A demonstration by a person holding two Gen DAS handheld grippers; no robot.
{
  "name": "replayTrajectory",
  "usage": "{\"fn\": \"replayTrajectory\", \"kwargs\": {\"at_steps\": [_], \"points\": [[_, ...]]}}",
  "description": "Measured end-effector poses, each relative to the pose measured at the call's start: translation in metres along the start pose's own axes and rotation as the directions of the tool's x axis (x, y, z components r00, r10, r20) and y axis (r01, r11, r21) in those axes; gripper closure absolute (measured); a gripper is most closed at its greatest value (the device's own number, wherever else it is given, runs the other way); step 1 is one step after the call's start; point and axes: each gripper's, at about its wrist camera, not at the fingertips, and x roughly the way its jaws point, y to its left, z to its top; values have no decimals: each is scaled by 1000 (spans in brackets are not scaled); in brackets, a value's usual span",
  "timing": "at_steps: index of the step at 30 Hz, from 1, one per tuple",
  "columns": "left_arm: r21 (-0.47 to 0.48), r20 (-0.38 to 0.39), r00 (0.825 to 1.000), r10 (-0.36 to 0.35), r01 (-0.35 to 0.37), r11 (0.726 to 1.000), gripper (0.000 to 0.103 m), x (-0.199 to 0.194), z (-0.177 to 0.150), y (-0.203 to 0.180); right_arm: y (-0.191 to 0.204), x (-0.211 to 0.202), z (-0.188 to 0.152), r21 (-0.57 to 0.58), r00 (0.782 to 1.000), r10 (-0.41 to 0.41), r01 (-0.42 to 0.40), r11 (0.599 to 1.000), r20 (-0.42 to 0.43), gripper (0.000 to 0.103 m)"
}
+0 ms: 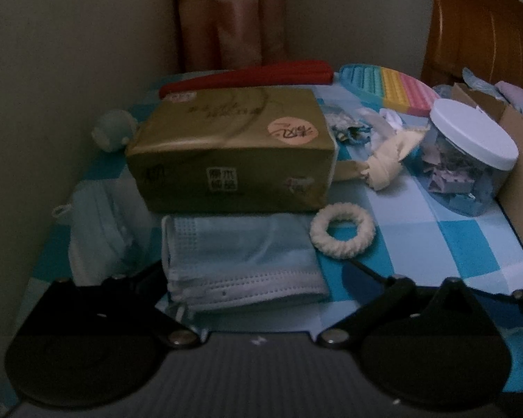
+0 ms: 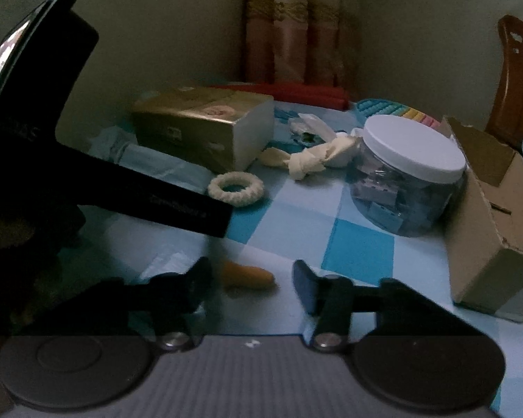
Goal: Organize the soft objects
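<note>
Masks (image 1: 240, 261) are being kept stacked just before the tissue pack (image 1: 226, 153), straddled by the wide-open, empty left gripper (image 1: 258, 278); the right gripper (image 2: 251, 278), half-open, is being held around an orange piece (image 2: 251, 275), untouched.

Ahead of your left gripper (image 1: 258, 278) the blue-checked tablecloth (image 1: 418, 230) carries a stack of face masks (image 1: 240, 261), the gold tissue pack (image 1: 233, 146) behind them, a cream scrunchie (image 1: 341, 231) to their right, then a white-lidded jar (image 1: 470, 153) and cardboard box (image 1: 519, 188).
</note>
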Motion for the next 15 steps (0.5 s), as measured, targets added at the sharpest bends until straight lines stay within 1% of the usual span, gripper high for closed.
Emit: {"fn": "replayTrajectory", "kwargs": {"at_steps": [2, 3, 4, 7, 9, 10, 11, 12, 15], "points": [[0, 4, 1000, -17, 17, 1000, 15, -2, 1, 1, 2, 0, 0, -6, 1000, -18, 18, 1000, 1, 58], [0, 5, 1000, -21, 21, 1000, 17, -3, 1, 1, 2, 0, 0, -10, 1000, -21, 21, 1000, 2, 66], [2, 4, 1000, -22, 22, 1000, 21, -4, 1, 1, 2, 0, 0, -11, 1000, -19, 19, 1000, 3, 70], [5, 4, 1000, -17, 17, 1000, 24, -6, 1, 2, 2, -1, 1, -10, 1000, -15, 15, 1000, 0, 70], [6, 7, 1000, -13, 13, 1000, 30, -8, 0, 4, 3, -3, 1, -21, 1000, -23, 23, 1000, 3, 71], [3, 6, 1000, -18, 18, 1000, 36, -9, 0, 5, 3, -3, 1, -23, 1000, -22, 22, 1000, 4, 71], [0, 3, 1000, -22, 22, 1000, 38, -10, 0, 7, 3, -5, 2, -23, 1000, -21, 21, 1000, 6, 71], [-4, -4, 1000, -25, 25, 1000, 38, -11, 0, 9, 2, -6, 2, -24, 1000, -18, 18, 1000, 6, 70], [0, -4, 1000, -24, 24, 1000, 43, -18, -1, 15, 1, -9, 4, -29, 1000, -17, 17, 999, 9, 70]]}}
